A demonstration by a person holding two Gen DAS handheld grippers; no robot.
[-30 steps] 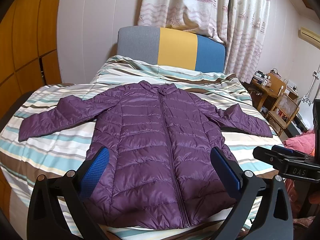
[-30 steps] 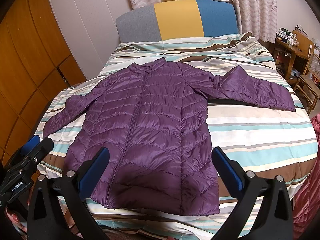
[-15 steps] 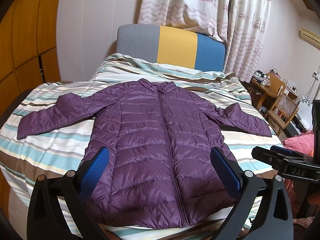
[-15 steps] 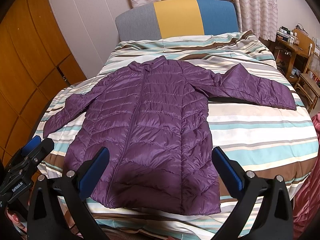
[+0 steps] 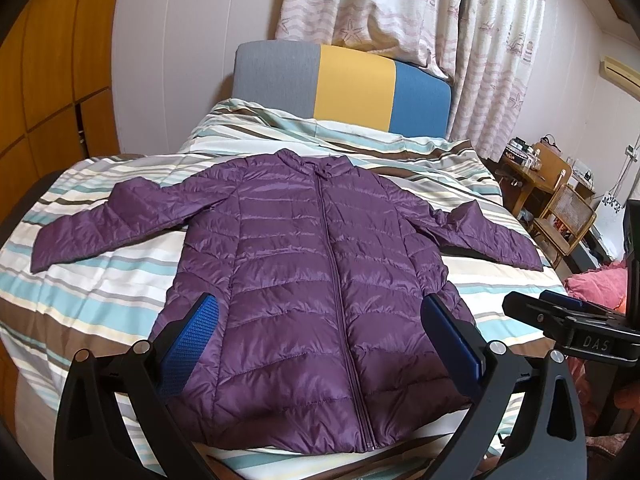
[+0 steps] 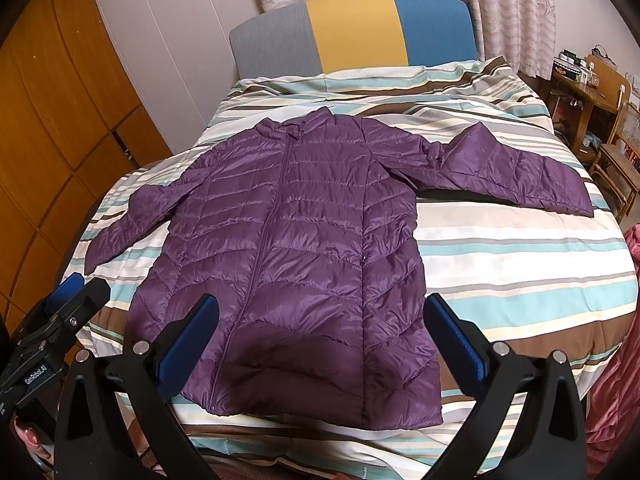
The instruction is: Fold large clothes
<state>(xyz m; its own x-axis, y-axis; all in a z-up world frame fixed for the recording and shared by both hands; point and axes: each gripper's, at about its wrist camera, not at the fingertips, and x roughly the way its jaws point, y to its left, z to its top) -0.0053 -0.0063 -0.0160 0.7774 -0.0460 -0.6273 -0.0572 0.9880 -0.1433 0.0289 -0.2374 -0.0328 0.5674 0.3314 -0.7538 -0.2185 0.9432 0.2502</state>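
Left wrist: purple quilted jacket (image 5: 320, 300) flat, zipped, sleeves spread.

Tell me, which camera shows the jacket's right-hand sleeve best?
The right wrist view: the sleeve lies whole and large on the bed. The left wrist view shows it smaller, near the edge.

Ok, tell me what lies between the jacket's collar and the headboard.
Only striped bedding: in both wrist views it runs bare from the purple jacket collar up to the headboard.
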